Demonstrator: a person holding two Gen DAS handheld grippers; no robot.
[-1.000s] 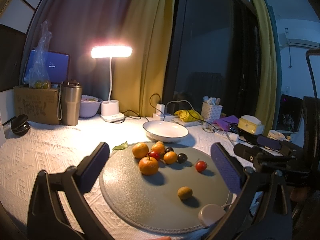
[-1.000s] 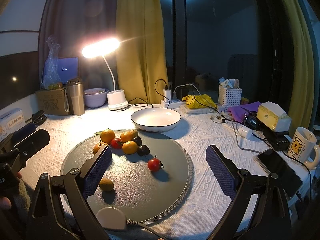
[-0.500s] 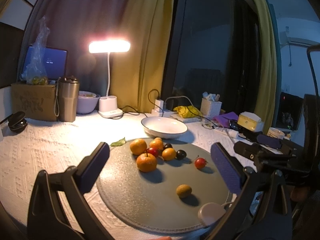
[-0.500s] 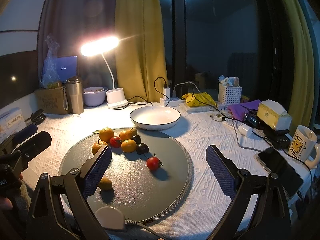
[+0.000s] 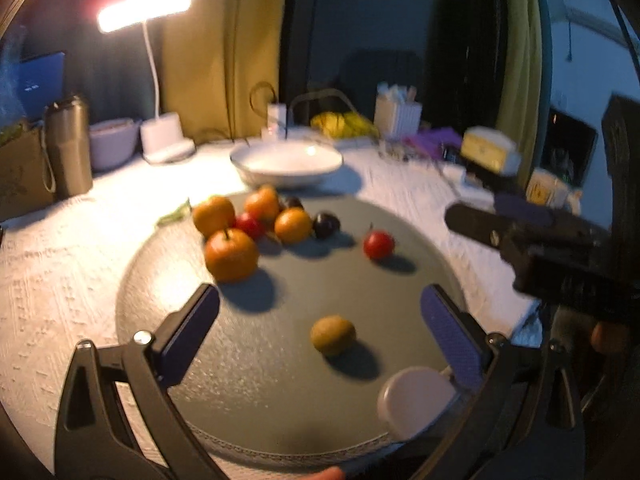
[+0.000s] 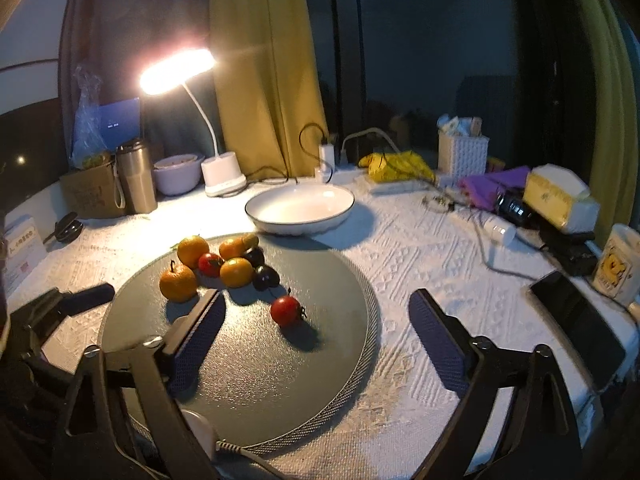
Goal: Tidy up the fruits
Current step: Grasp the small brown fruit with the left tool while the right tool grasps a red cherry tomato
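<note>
A round grey mat [image 5: 280,392] [image 6: 280,380] carries a cluster of oranges [image 5: 230,254] [image 6: 178,282], dark plums [image 6: 266,276] and a small tomato. Apart from these lie a brown kiwi [image 5: 333,335] and a red tomato [image 5: 378,244] [image 6: 285,311]. My left gripper [image 5: 320,294] is open above the mat, with the kiwi in the gap and touching neither pad. My right gripper [image 6: 316,298] frames the red tomato; its jaws are closing but the pads stand clear of it. An empty white bowl [image 5: 286,162] [image 6: 300,208] sits behind the mat.
A white puck with a cable [image 5: 416,400] lies on the mat's near edge. Lit desk lamp [image 6: 222,178], steel tumbler [image 6: 136,178] and cardboard box stand at the back left. Phone [image 6: 576,320], mug [image 6: 618,264], tissue box [image 6: 560,198] and cables crowd the right.
My left gripper dipped and moved in over the mat, so the kiwi now lies between its fingers. My right gripper came closer to the red tomato and its jaws narrowed slightly.
</note>
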